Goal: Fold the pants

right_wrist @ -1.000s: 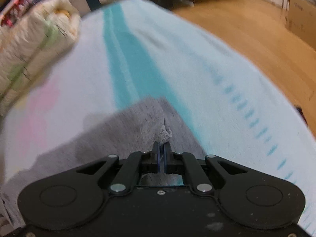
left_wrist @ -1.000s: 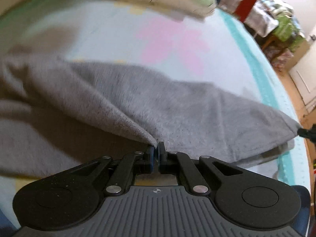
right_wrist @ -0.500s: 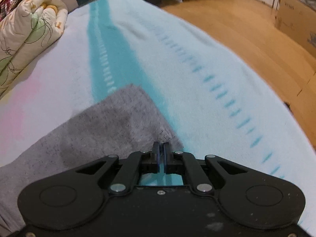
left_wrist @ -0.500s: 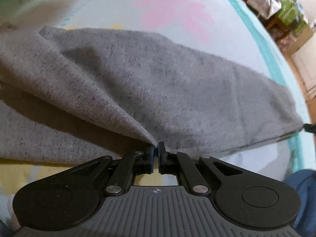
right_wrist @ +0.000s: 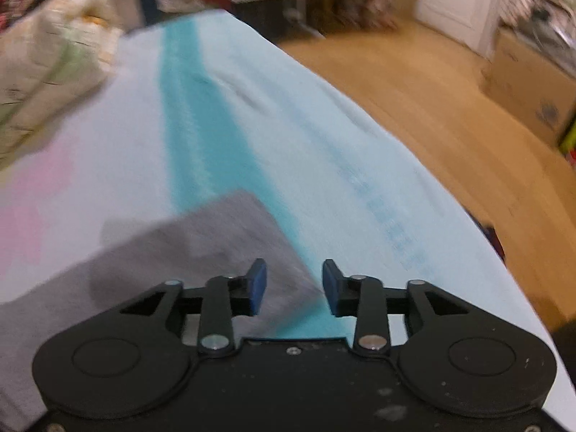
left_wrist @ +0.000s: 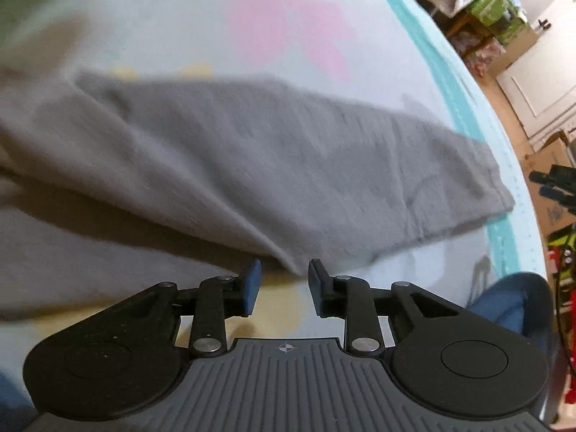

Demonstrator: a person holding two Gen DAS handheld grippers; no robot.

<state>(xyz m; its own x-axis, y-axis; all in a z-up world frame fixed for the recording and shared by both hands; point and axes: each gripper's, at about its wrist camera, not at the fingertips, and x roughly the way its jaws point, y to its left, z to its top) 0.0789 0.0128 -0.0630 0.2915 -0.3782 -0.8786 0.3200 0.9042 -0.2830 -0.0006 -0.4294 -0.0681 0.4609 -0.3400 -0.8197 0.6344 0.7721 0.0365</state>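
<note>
Grey pants (left_wrist: pixel 252 165) lie folded over on a pale bed sheet (left_wrist: pixel 180 36), one layer over another. My left gripper (left_wrist: pixel 284 280) hovers at the near edge of the fold with its jaws opening; the cloth corner lies just beyond the tips and the pads do not press on it. In the right wrist view the pants' end (right_wrist: pixel 201 248) lies flat by the teal stripe (right_wrist: pixel 201 144). My right gripper (right_wrist: pixel 294 284) is over that corner, jaws opening, with the cloth below them and free of the pads. The other gripper (left_wrist: pixel 554 183) shows at the left view's right edge.
A rolled quilt (right_wrist: pixel 46 82) lies at the far end of the bed. The bed's edge drops to a wooden floor (right_wrist: pixel 450 108) on the right, with cardboard boxes (right_wrist: pixel 529 86) and clutter beyond. A blue-clad knee (left_wrist: pixel 511 306) is close to the bed.
Both grippers were shut on the grey cloth and have now let go, their jaws apart. The folded layer has dropped flat onto the bed. Both views are blurred by motion.
</note>
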